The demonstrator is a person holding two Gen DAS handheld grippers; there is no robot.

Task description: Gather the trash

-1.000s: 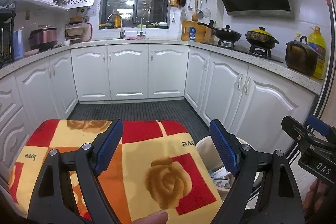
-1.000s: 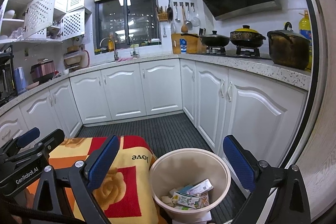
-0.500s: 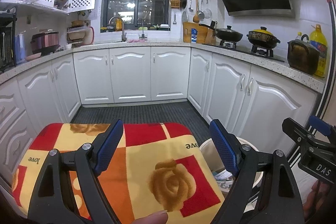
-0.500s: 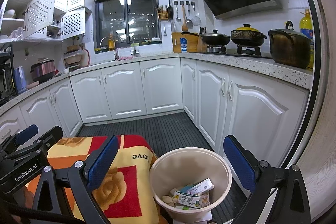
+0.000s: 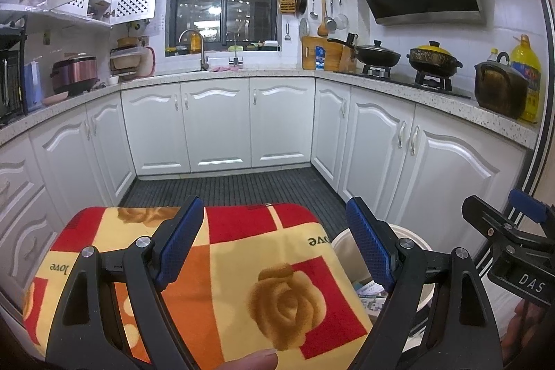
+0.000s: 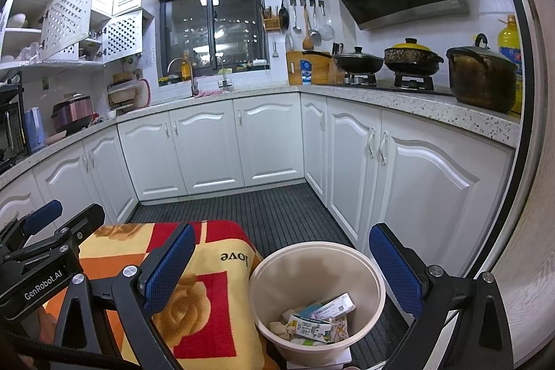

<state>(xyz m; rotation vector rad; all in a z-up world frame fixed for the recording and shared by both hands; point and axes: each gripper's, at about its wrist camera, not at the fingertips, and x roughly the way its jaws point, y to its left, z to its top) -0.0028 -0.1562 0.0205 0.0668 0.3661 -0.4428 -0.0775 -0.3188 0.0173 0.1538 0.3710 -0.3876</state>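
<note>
Trash (image 6: pixel 317 321) in bin (image 6: pixel 314 250) (beside cloth (image 6: pixel 208 293))

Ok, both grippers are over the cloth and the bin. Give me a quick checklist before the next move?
1. Left gripper open, nothing held: ok.
2. Right gripper open, nothing held: ok.
3. Bin upright beside the cloth, top uncovered: ok.
4. Room left in the bin above the cartons: ok.
5. Trash left on the cloth: none seen, near part hidden.
6. Trash elsewhere, floor or counter: cannot tell.

One bin (image 6: pixel 376 269), three pots (image 6: pixel 412 56) (counter), two tongs (image 6: pixel 281 266).
</note>
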